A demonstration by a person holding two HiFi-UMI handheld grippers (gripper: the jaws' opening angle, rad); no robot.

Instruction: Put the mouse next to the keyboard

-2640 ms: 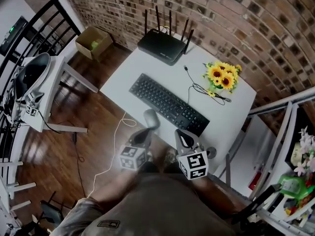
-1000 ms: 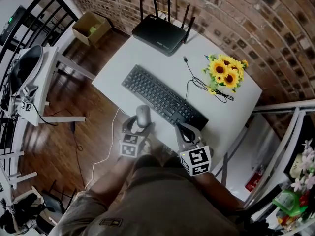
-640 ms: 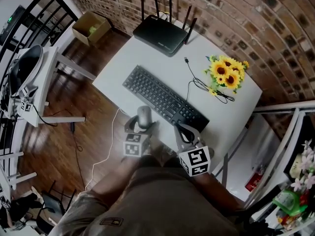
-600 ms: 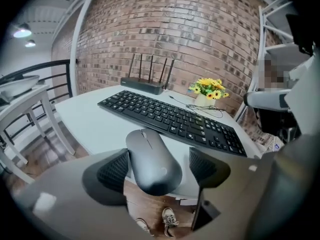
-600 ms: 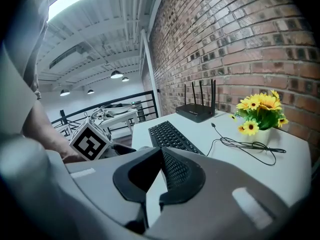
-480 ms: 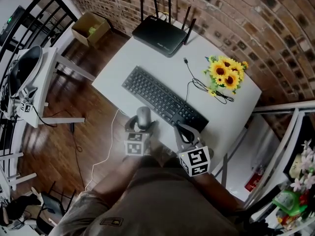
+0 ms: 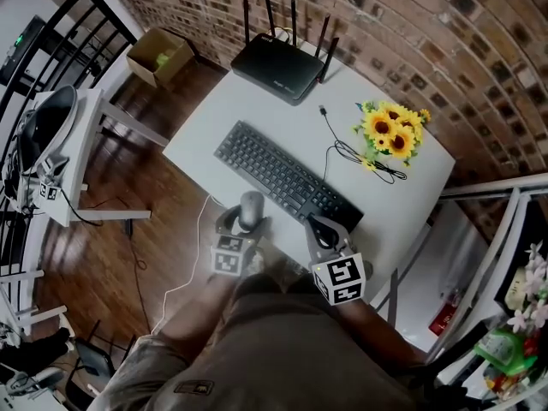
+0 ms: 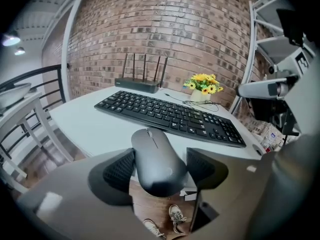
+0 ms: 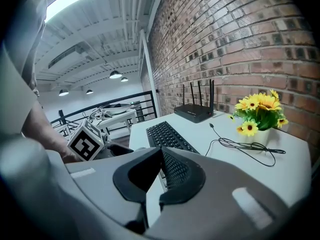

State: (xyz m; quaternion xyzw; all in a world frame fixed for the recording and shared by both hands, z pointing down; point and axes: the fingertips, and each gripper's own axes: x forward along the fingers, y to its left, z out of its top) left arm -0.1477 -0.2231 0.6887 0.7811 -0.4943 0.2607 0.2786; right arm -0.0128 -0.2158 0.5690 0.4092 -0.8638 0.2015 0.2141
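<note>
We see the left gripper with its fingers, which have just been closing, clamped on the mouse. It sits at the surface's near edge, just near of the keyboard. The right gripper's fingers are together.

A brick wall backs the white table over wooden floor.

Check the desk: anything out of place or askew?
The mouse is oddly placed: its rear juts past the table's near edge, over the floor, apart from the keyboard. The left tongs have just been closing on it, pads at both sides. Nothing else stands out.
</note>
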